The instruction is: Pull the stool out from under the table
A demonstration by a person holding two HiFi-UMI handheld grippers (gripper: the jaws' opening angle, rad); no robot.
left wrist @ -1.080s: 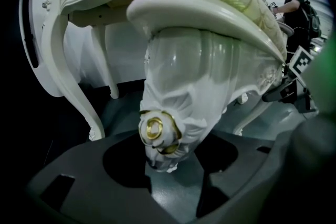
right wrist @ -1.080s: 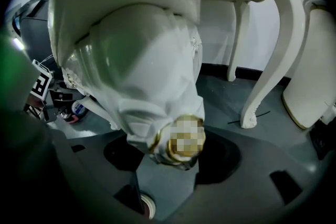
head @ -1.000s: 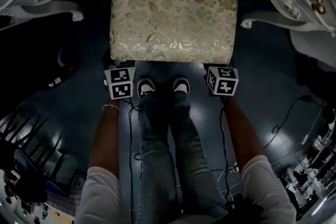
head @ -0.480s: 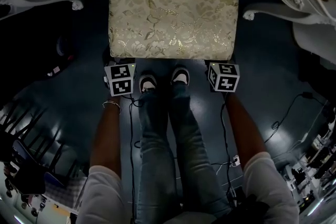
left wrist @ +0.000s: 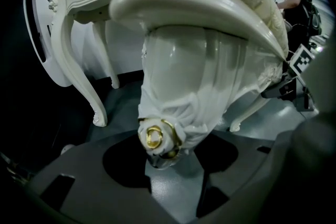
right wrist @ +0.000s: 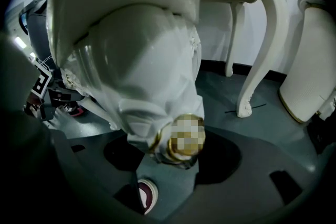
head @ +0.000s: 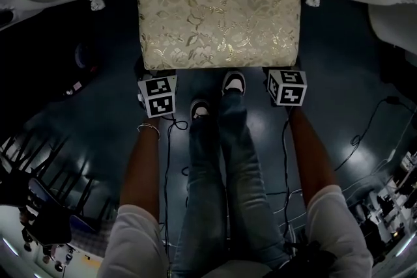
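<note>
Below the stool (head: 218, 10) seat, only gripper views show me: left gripper (left wrist: 167, 164), right gripper (right wrist: 176, 160), jaws clamped on its legs (left wrist: 184, 92).

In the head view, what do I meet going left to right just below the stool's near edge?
Left gripper → left shoe → right shoe → right gripper.
</note>
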